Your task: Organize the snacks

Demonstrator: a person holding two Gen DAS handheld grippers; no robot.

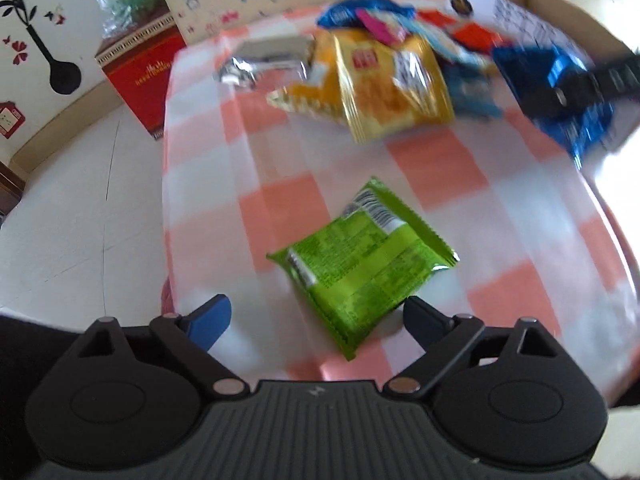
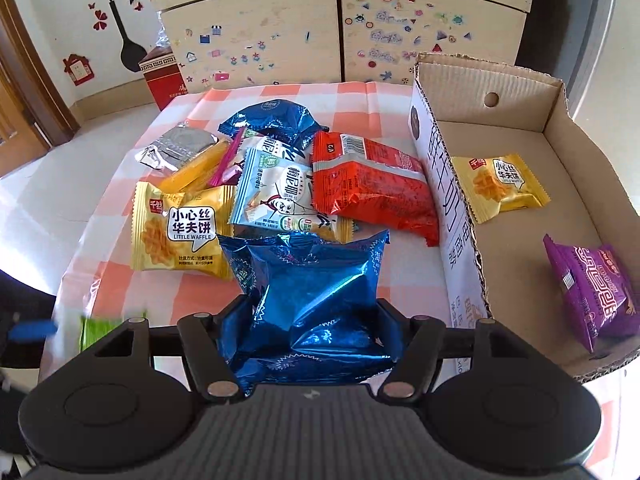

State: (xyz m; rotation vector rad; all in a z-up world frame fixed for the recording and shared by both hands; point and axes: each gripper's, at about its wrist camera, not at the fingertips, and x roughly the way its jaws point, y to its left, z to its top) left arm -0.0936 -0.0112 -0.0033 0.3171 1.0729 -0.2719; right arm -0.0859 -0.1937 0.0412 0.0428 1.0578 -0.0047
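Observation:
A green snack packet (image 1: 360, 264) lies flat on the checked tablecloth (image 1: 500, 208). My left gripper (image 1: 316, 304) stands open just behind it, with its fingers on either side of the packet's near corner and not pressing it. My right gripper (image 2: 310, 308) is shut on a blue foil packet (image 2: 312, 292), held above the cloth next to the cardboard box (image 2: 440, 184). The box holds a yellow waffle packet (image 2: 500, 184) and a purple packet (image 2: 596, 292). In the left wrist view the right gripper (image 1: 580, 84) shows blurred at the upper right.
A pile of several snacks lies mid-table: a yellow waffle packet (image 2: 180, 232), a red packet (image 2: 372, 188), a pale blue packet (image 2: 276, 192), a second blue foil packet (image 2: 272, 120) and a silver one (image 2: 180, 148). A stickered cabinet (image 2: 340, 32) stands behind, and a red box (image 1: 136, 76) on the floor.

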